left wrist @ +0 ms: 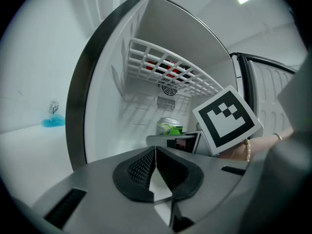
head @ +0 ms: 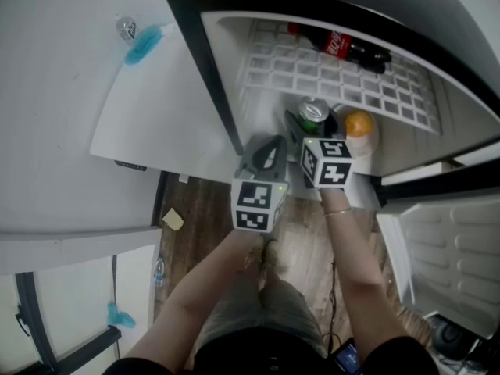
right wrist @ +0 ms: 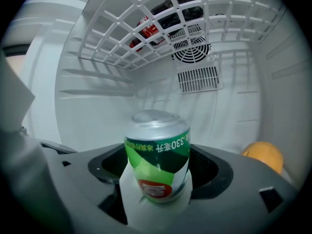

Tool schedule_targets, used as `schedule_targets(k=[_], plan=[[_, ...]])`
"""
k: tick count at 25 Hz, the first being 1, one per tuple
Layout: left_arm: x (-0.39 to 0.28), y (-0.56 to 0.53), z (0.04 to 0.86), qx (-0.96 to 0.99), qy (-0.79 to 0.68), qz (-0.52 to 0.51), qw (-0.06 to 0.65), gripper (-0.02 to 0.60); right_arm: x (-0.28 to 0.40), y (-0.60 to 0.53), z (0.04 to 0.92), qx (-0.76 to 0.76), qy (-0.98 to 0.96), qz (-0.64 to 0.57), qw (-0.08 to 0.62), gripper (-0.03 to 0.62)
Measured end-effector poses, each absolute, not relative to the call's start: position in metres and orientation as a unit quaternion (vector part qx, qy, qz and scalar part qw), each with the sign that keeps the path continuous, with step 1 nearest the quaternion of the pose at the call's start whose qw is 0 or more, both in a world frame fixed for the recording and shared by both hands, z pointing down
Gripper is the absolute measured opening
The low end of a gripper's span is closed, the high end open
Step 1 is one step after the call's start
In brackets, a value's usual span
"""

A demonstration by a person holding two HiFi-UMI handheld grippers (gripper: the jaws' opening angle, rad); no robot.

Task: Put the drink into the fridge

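Observation:
The drink, a green and silver can, stands upright on the white fridge floor, under the wire shelf. My right gripper has its jaws either side of the can, and thin gaps show at the pads, so it is open around it. The head view shows the same can just beyond the right gripper inside the fridge. To its left, at the fridge opening, my left gripper is shut with nothing in it, and its pads meet. From there the can shows ahead.
An orange lies right of the can on the fridge floor. A cola bottle lies on the wire shelf. The open fridge door hangs at the right. A white counter with a blue item stands left.

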State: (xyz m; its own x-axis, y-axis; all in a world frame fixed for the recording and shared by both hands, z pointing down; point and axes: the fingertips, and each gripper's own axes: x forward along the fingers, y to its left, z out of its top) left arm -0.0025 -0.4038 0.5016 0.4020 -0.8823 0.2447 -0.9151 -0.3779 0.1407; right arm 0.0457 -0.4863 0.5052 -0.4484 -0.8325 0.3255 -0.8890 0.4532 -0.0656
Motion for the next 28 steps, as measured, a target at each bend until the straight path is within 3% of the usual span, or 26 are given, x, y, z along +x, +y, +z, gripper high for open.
schedule_targets(k=[18,28], plan=[[0.003,-0.392,0.474,0.836,-0.529,0.062,0.133,0.006,0.076,-0.433,0.465,0.512,-0.845,0.120,0.094,0.361],[0.010,-0.376,0.434,0.853,-0.499,0.026,0.148,0.007,0.083,-0.390,0.425,0.510,-0.850,0.095,0.091,0.122]])
